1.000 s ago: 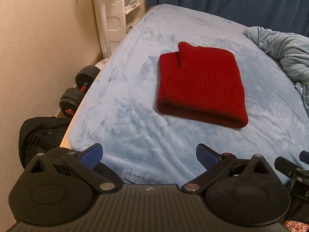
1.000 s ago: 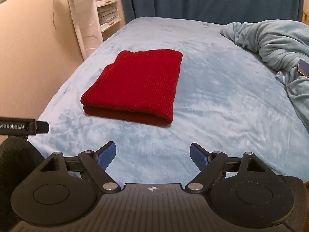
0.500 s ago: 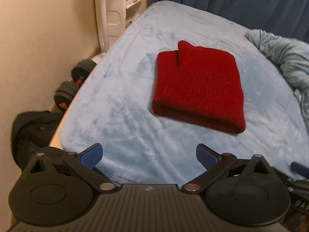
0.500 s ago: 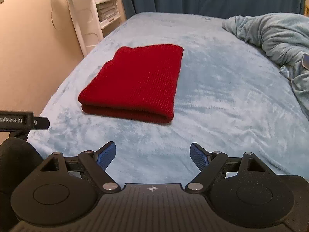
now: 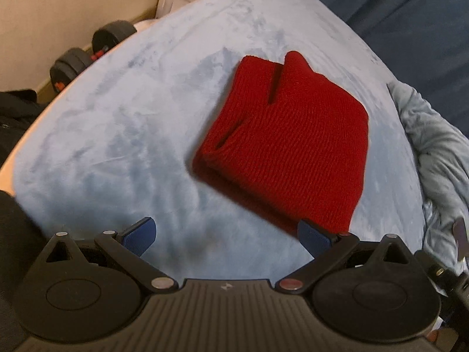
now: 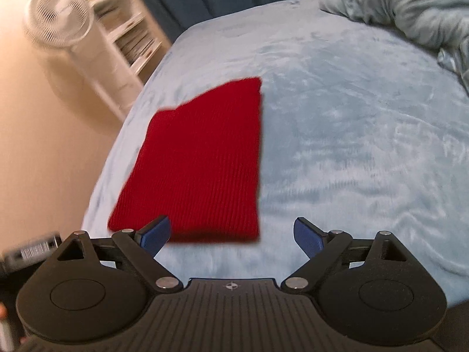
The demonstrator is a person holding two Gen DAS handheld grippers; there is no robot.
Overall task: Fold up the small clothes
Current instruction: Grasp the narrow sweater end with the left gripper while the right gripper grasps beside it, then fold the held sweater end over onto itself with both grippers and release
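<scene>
**Red knit on the soft blue bed**

On the left we see black round dumbbells (image 5: 88,55) and a white fan (image 6: 57,19) by the wall. The folded red knitted cloth (image 5: 290,143) lies flat on the fluffy light-blue blanket (image 5: 117,135). Our left gripper (image 5: 227,236) and right gripper (image 6: 231,234) are spread wide, holding nothing. A crumpled pale-blue quilt (image 6: 410,6) sits right.

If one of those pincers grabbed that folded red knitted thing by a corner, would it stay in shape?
Probably not. The red knit looks soft and lies in loose stacked layers with open slits, so a lifted corner would likely let it droop and unfold. Its ribbed surface should grip rather than slip. On the plush blue blanket, pushing would likely bunch it.
</scene>
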